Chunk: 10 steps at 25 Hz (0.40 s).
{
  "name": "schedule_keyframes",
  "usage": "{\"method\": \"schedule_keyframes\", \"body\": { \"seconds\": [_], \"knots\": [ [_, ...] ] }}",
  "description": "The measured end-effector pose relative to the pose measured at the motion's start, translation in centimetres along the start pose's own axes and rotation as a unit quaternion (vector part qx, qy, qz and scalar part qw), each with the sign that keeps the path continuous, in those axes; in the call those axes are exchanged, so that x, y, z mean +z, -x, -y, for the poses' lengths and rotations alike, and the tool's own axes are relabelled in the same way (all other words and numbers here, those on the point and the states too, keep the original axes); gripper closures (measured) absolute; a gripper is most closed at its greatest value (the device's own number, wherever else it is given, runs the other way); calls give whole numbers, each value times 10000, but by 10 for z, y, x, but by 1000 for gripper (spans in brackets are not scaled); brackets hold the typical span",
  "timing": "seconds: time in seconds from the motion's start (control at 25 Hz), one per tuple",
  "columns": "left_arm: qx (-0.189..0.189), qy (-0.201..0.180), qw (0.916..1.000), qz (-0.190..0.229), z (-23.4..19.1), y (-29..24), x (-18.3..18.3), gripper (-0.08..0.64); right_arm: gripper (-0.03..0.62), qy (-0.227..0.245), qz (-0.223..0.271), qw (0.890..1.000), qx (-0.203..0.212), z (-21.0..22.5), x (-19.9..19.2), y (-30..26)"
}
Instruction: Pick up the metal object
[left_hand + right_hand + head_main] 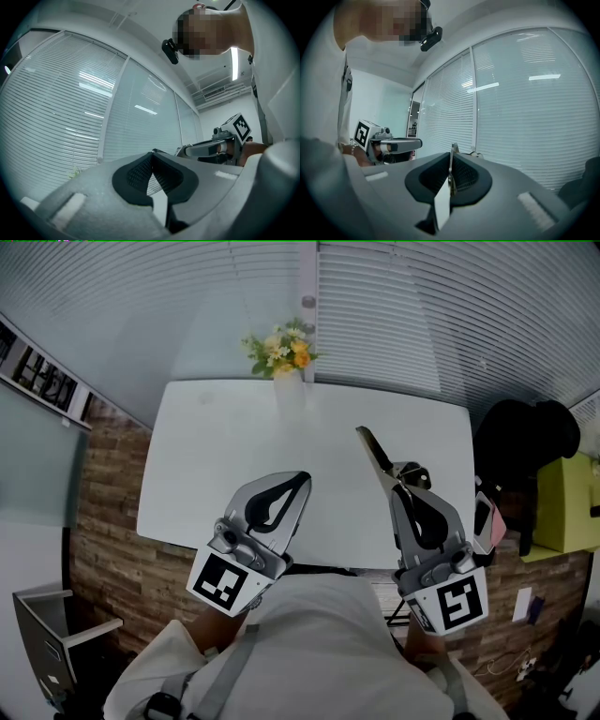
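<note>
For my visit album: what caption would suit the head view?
Right claw grips a metal tool over the white table; left claw shut and empty, flowers beyond.

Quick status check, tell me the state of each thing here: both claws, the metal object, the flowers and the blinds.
Left claw: shut, empty.
Right claw: shut on the metal object.
Metal object: gripped, sticking out past the claw tips above the table.
Flowers: upright at the table's far edge.
Blinds: lowered.
</note>
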<state>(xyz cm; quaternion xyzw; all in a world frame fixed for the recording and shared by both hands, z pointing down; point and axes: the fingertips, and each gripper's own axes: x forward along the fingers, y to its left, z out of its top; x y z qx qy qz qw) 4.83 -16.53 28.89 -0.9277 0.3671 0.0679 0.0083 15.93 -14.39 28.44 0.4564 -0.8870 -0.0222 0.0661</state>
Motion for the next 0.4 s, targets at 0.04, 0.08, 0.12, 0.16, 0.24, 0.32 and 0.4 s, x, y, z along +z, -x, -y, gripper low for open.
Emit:
{"method": "schedule_keyframes", "body": {
  "seconds": [0.04, 0.08, 0.12, 0.16, 0.24, 0.32, 0.4],
  "knots": [
    [-2, 1, 10000, 2, 0, 0, 0, 558, 581, 5, -5, 10000, -4, 0, 0, 0],
    [-6, 0, 10000, 5, 0, 0, 0, 558, 581, 11, -12, 10000, -9, 0, 0, 0],
    [-12, -4, 10000, 9, 0, 1, 0, 558, 581, 16, -20, 10000, -13, 0, -1, 0],
    [-16, -8, 10000, 11, 1, 1, 0, 558, 581, 21, -25, 10000, -15, 0, -1, 0],
    [-19, -8, 10000, 7, 0, 1, 0, 558, 582, 27, -24, 10000, -14, -1, -1, 0],
    [-19, -2, 10000, 3, 0, 1, 0, 558, 581, 39, -25, 10000, -16, -1, -1, 0],
    [-20, 2, 10000, 4, 0, 0, 0, 558, 581, 49, -31, 10000, -21, 0, -1, 0]
  ]
}}
